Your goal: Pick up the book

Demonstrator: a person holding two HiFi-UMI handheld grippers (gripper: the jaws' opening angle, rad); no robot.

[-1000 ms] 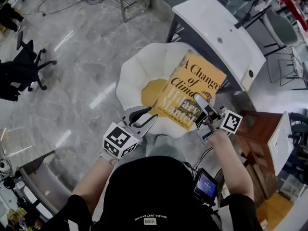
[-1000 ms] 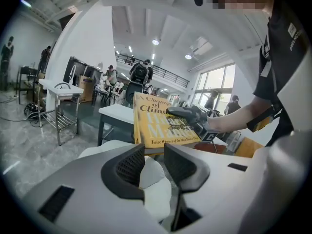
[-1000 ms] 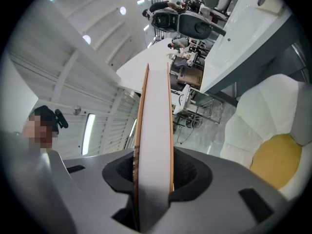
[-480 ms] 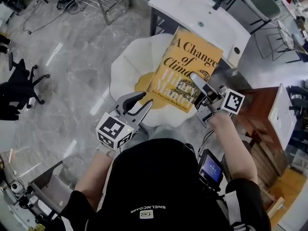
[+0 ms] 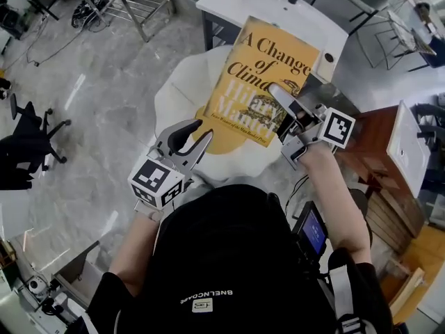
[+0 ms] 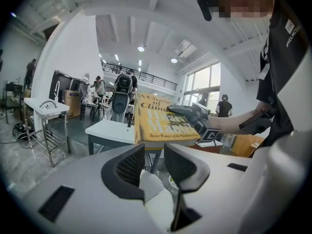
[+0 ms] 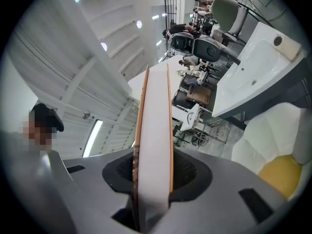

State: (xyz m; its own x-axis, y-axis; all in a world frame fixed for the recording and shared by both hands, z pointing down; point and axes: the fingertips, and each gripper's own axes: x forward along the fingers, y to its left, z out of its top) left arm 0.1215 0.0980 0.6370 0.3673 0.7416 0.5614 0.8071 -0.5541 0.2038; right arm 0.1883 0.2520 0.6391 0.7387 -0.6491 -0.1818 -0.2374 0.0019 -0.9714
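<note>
Right claw (image 5: 279, 97) is clamped on the yellow hardcover book with black title lettering (image 5: 268, 75). In the right gripper view both pads press its covers, with the white page edge running straight up between the jaws. Grip is at the book's near right corner and the cover faces up, tilted toward me.

Changed since a second ago: the book sat low over the white petal-shaped chair (image 5: 174, 92), covering much of its round yellow seat cushion (image 5: 224, 143). Now it is raised clear of the seat and hangs over the chair's far right edge, toward the near edge of the white table (image 5: 278, 5). Nothing supports it but my claw.

Left claw (image 5: 201, 131) came up too. Its jaws are slightly apart with nothing between them, and it sits near the chair's near edge, apart from the book.

Pick-up looks essentially done to me. A one-corner hold on a heavy hardback could sag or twist.
</note>
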